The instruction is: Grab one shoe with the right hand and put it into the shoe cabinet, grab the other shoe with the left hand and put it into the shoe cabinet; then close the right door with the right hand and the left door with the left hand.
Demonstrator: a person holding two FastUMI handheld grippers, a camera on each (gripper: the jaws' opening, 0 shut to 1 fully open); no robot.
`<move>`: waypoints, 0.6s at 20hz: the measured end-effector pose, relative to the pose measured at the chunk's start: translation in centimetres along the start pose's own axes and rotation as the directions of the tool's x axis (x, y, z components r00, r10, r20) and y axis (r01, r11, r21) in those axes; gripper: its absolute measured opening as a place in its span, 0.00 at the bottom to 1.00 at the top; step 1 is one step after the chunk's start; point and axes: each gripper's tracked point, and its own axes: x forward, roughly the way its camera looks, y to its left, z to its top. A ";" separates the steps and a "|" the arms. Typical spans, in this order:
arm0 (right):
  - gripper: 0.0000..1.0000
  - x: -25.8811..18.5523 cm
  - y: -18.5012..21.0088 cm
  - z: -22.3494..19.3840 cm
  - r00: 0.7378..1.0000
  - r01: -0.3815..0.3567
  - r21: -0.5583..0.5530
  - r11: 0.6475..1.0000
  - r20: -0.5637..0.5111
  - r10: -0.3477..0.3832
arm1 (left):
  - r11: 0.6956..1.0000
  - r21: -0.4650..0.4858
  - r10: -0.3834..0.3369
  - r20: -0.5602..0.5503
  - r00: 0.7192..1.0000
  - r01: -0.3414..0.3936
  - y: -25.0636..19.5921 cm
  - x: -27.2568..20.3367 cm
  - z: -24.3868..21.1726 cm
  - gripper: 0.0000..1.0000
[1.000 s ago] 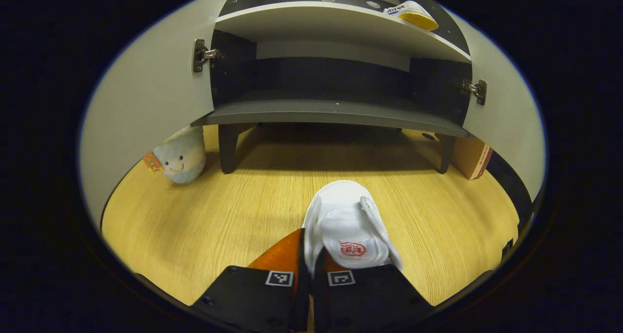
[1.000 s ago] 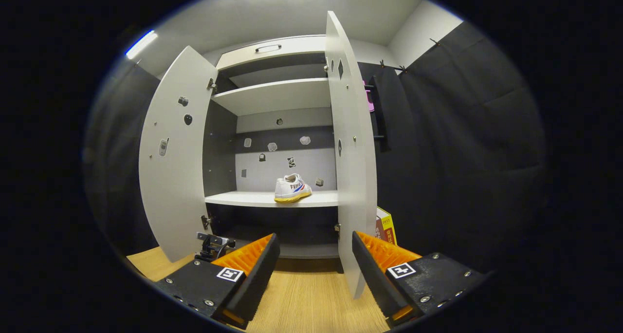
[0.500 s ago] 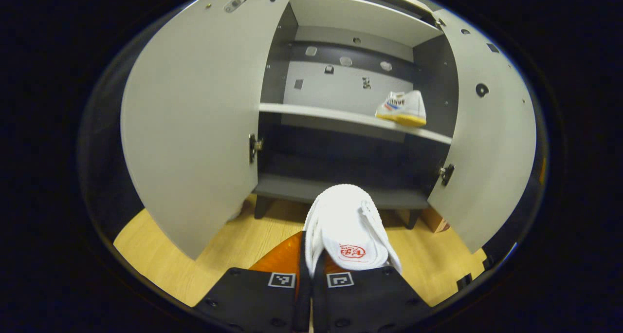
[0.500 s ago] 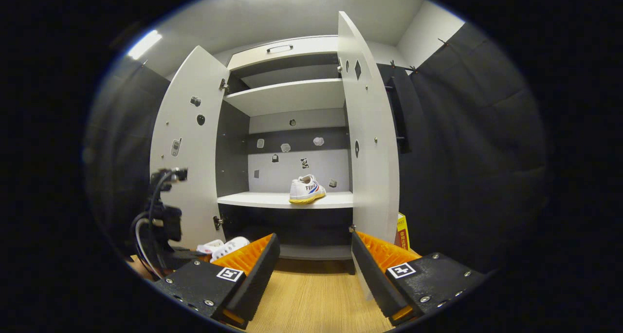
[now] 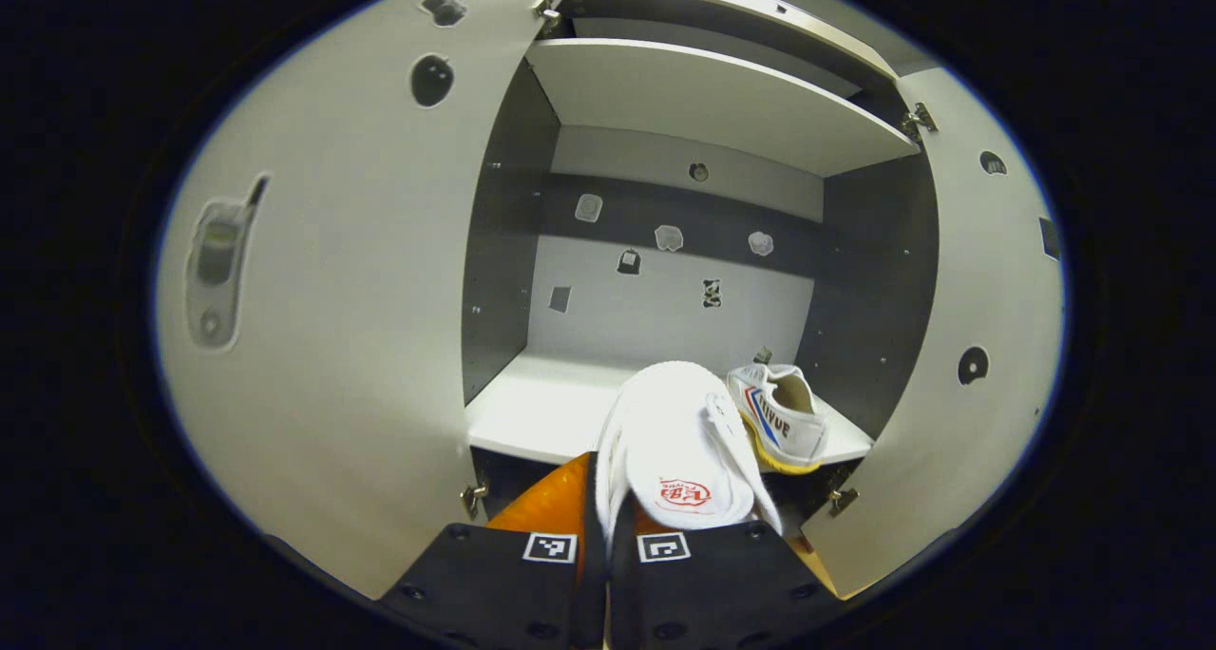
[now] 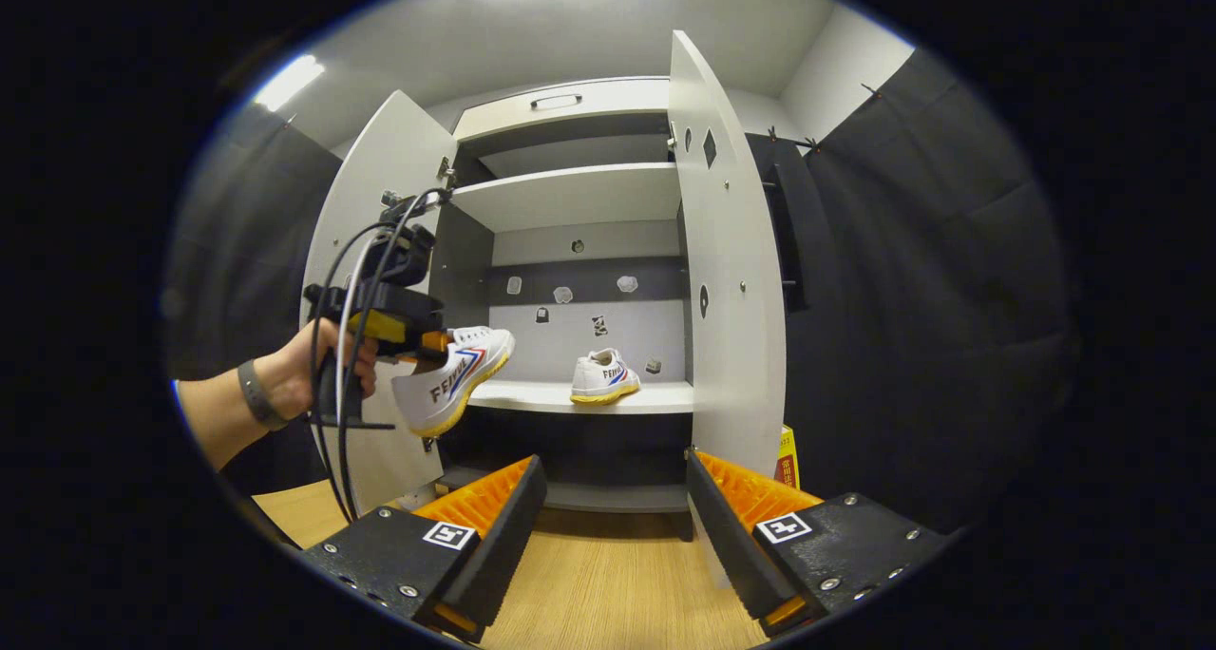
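Left gripper [image 5: 608, 526] has its jaws clamped on the second shoe [image 5: 679, 446] at the heel, just before the cabinet shelf [image 5: 541, 408] — light, soft canvas, likely sagging. Right gripper [image 6: 613, 522] jaws wide, empty.

In the right gripper view, the open shoe cabinet [image 6: 579, 251] stands ahead with a door swung out at each side, one shoe [image 6: 602, 377] on its middle shelf [image 6: 532, 398] toward the right, and the other shoe [image 6: 454, 377] held in the air at the shelf's left front edge.
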 end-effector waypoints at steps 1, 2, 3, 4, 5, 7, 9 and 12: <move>0.92 0.0 -0.2 0.1 1.000 0.007 0.001 1.000 0.002 -0.007 | 1.000 0.013 -0.006 -0.014 1.000 0.006 -0.5 1.5 0.8 0.09; 0.92 0.1 -0.6 0.3 1.000 0.015 0.001 1.000 0.002 -0.015 | 1.000 0.014 -0.013 -0.028 1.000 0.013 -1.0 3.2 1.3 0.09; 0.92 0.1 -0.9 0.3 1.000 0.028 0.000 1.000 0.005 -0.028 | 1.000 0.019 -0.017 -0.051 0.999 0.018 -1.6 5.0 1.8 0.09; 0.92 0.2 -1.4 0.3 0.999 0.041 0.000 0.999 0.003 -0.041 | 0.999 0.035 -0.016 -0.076 0.997 0.019 -2.0 6.6 2.2 0.09; 0.92 0.3 -1.8 0.2 0.999 0.051 0.004 0.999 0.000 -0.051 | 0.998 0.064 -0.013 -0.095 0.995 0.019 -2.7 8.3 2.3 0.09; 0.92 0.4 -2.7 0.4 0.997 0.079 0.008 0.997 0.004 -0.079 | 0.994 0.109 0.008 -0.126 0.992 0.006 -3.3 11.5 2.2 0.09; 0.92 0.4 -3.7 0.4 0.994 0.107 0.013 0.994 0.007 -0.107 | 0.992 0.125 0.018 -0.175 0.984 0.004 -3.8 14.1 1.3 0.09; 0.92 0.3 -5.2 0.4 0.990 0.142 0.020 0.990 0.007 -0.142 | 0.986 0.168 0.054 -0.250 0.967 -0.011 -3.3 17.1 -0.8 0.09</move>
